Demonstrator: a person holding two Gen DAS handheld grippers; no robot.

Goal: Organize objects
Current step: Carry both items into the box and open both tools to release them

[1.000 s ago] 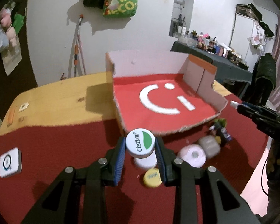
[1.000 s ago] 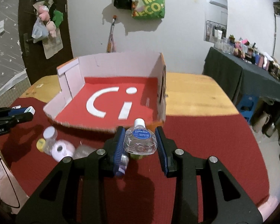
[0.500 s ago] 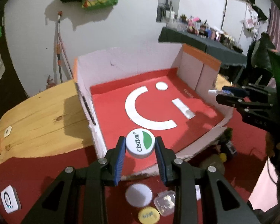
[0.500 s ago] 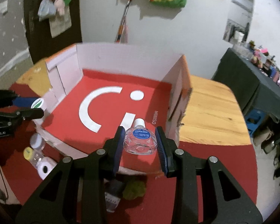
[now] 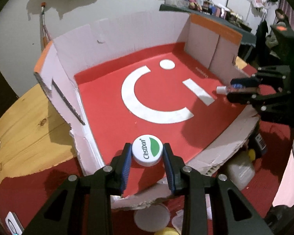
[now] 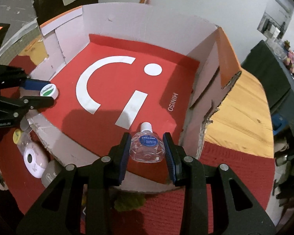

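One table (image 5: 27,125) of pale wood carries one red cloth (image 6: 235,162) and, on it, one open cardboard box (image 5: 115,37) with a red floor, a white curved mark and torn low front edge. Both grippers reach over that front edge from opposite sides.

The left gripper (image 5: 147,157) is clamped on one white jar (image 5: 147,152), its lid printed green with "Cestbon"; the jar sits between the blue pads above the box floor, near the front left corner. Whether it touches the floor cannot be told. The right wrist view shows the same jar (image 6: 49,91) at the box's left edge.

The right gripper (image 6: 147,150) is clamped on one small clear bottle (image 6: 147,147) with a white cap and a blue round label, cap pointing into the box, over the floor near the front right corner. In the left wrist view the bottle's cap (image 5: 221,90) pokes from those fingers.

Outside the box, on the cloth by the front edge, lie loose things: one pink roll (image 6: 34,159), one yellow-capped container (image 6: 18,135), one grey packet (image 6: 51,174), one green clump (image 6: 128,201) and one white disc (image 5: 151,217).
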